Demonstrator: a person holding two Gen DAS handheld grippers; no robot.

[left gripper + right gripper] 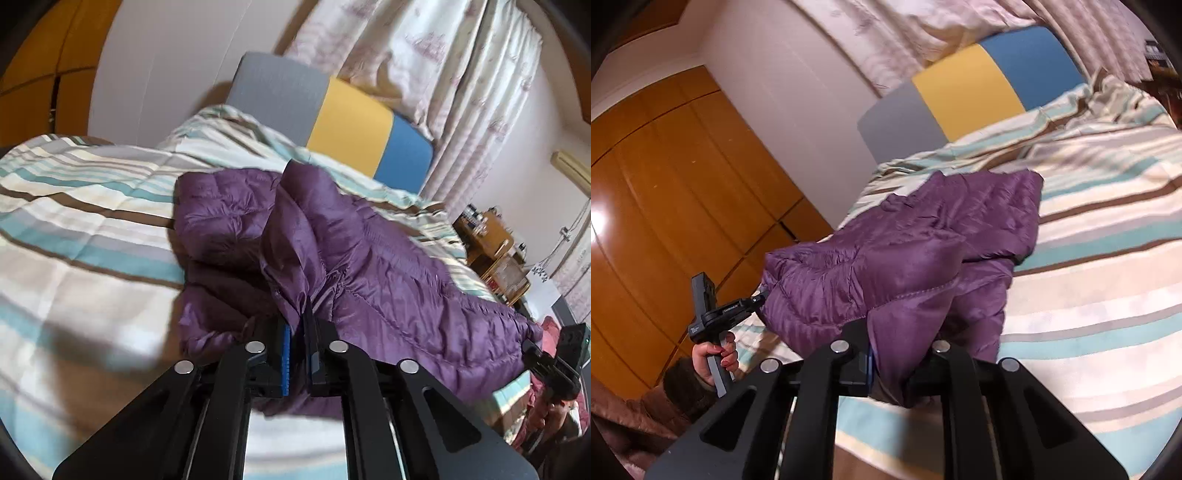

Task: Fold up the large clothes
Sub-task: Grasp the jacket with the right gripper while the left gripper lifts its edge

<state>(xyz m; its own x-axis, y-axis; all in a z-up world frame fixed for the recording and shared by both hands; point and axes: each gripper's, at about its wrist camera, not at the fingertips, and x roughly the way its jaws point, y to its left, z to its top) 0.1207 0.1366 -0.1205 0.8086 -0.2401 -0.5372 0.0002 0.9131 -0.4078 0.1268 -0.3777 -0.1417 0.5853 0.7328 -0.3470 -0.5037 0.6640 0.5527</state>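
Here only blurred white lettering marks the left gripper (761, 295).

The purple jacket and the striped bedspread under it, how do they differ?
The purple jacket is one plain colour; the striped bedspread has teal, brown, grey and cream bands. The jacket is quilted, shiny and bunched into folds; the bedspread lies mostly flat. The jacket is pinched at its near edge by the left gripper and right gripper; the bedspread is not gripped. Both are soft fabric.
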